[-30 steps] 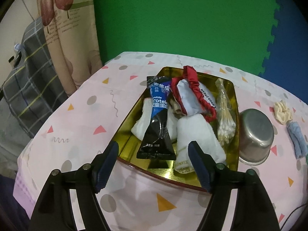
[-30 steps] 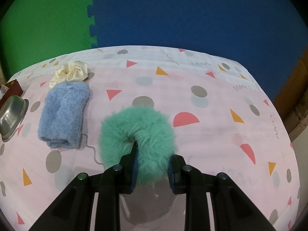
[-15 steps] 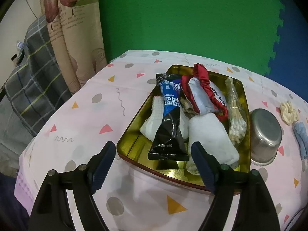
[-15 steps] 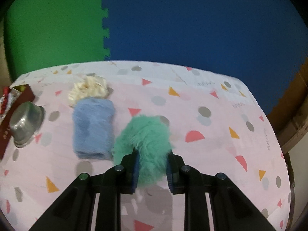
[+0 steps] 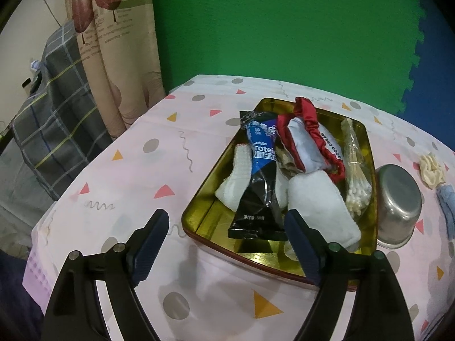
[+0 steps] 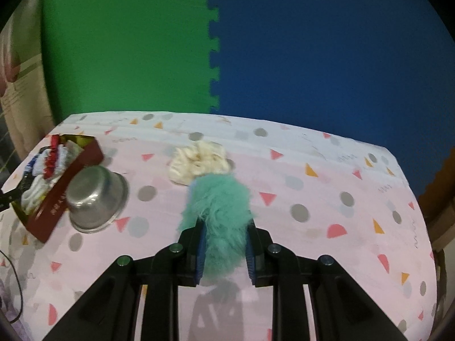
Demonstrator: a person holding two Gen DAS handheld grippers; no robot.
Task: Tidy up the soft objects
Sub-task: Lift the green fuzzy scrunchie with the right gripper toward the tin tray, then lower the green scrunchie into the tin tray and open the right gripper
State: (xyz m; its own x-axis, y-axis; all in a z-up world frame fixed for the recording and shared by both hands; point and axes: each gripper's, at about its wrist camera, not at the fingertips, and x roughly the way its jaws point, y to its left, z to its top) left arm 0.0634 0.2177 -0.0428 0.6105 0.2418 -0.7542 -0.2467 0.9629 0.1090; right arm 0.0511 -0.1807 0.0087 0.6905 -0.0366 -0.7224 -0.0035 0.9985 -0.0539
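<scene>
Above the spotted tabletop (image 6: 327, 170), the right hand-held gripper (image 6: 224, 251), clamped on a green furry scrunchie (image 6: 219, 213), has the gold tin (image 6: 57, 210) to its left, nearer the empty, wide-open left hand-held gripper (image 5: 227, 244).

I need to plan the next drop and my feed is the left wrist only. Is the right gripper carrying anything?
Observer: Yes, the right gripper is shut on a fluffy teal scrunchie, clear of the tablecloth.
Operator: What soft things are left out there?
Observer: A cream scrunchie lies beyond the teal one; the blue towel you see is almost wholly hidden behind the teal fur here.
Operator: What does the tin look like from outside?
Observer: The gold tin has a dark red outer wall, and the steel bowl sits upside down against it.
</scene>
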